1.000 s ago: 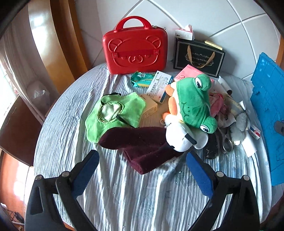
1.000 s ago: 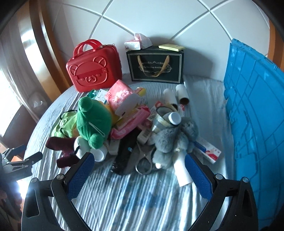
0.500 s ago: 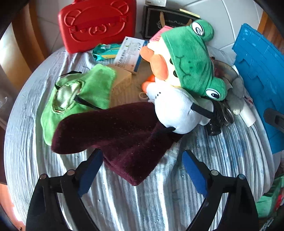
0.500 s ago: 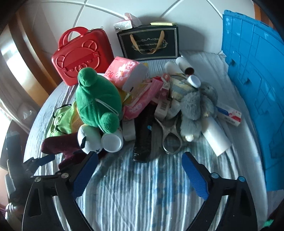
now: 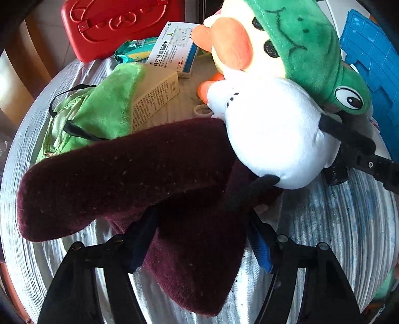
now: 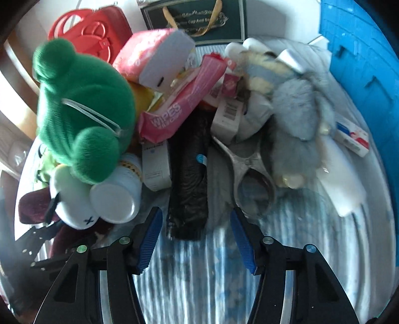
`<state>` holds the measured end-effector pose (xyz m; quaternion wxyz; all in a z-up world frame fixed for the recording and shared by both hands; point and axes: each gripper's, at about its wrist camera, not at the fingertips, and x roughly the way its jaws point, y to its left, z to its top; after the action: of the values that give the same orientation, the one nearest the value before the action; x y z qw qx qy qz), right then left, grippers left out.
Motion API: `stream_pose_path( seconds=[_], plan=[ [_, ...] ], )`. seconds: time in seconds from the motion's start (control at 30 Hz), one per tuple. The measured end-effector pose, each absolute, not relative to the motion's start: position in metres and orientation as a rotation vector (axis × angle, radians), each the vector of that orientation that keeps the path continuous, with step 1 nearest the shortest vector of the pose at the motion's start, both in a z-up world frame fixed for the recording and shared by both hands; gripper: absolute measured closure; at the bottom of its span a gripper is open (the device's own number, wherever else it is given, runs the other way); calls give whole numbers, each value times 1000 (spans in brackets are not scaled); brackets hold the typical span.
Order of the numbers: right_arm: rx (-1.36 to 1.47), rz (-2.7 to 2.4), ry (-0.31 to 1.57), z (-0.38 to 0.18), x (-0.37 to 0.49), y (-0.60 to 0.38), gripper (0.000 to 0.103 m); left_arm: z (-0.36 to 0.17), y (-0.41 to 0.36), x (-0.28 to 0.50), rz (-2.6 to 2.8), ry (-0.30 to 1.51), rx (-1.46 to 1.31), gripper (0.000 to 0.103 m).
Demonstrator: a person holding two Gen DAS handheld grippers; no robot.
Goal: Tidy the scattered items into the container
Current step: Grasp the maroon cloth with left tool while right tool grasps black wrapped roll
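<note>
A dark maroon cloth (image 5: 139, 174) lies at the front of the pile, and my left gripper (image 5: 199, 239) is open with one finger on each side of its lower fold. A white duck plush in a green frog hood (image 5: 274, 104) leans on the cloth. My right gripper (image 6: 197, 236) is open just in front of a black rolled bundle (image 6: 189, 174). Steel scissors (image 6: 251, 169) and a grey furry toy (image 6: 299, 119) lie to its right. The blue crate (image 6: 361, 62) stands at the right.
A red bear case (image 5: 119, 22) and a dark gift bag (image 6: 199, 20) stand at the back. A green pouch (image 5: 99, 117), medicine boxes (image 5: 172, 49), pink wipes (image 6: 179, 107), a white bottle (image 6: 117, 197) and a toothpaste box (image 6: 351, 137) crowd the striped tablecloth (image 6: 286, 249).
Both grippers have moved forward and down into the pile. The left now straddles the maroon cloth; the right has closed in on the black bundle and narrowed its opening.
</note>
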<state>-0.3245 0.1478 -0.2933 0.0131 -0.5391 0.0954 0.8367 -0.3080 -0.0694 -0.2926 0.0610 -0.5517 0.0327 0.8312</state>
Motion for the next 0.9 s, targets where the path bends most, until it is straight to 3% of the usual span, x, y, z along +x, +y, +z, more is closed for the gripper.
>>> stream_pose_path(
  seconds=[0.1, 0.17, 0.2, 0.33, 0.43, 0.8, 0.9],
  plan=[
    [-1717, 2584, 272, -308, -335, 145, 47, -293, -68, -308, 2521, 105, -1663, 34],
    [-1753, 2572, 262, -317, -339, 141, 55, -292, -69, -307, 2528, 99, -1648, 36],
    [-1726, 2586, 209, -314, -338, 137, 66, -291, -70, -305, 2536, 96, -1641, 40],
    [-1751, 2560, 200, -307, -331, 133, 68, -284, -77, -296, 2537, 38, -1597, 75],
    [-1795, 2562, 200, -301, -307, 133, 68, -278, -78, -285, 2543, 9, -1590, 85],
    [-1913, 2535, 207, -278, -227, 149, 68, -261, -79, -219, 2525, -38, -1617, 86],
    [-1914, 2543, 199, -270, -221, 154, 64, -267, -73, -208, 2513, -27, -1648, 86]
  ],
)
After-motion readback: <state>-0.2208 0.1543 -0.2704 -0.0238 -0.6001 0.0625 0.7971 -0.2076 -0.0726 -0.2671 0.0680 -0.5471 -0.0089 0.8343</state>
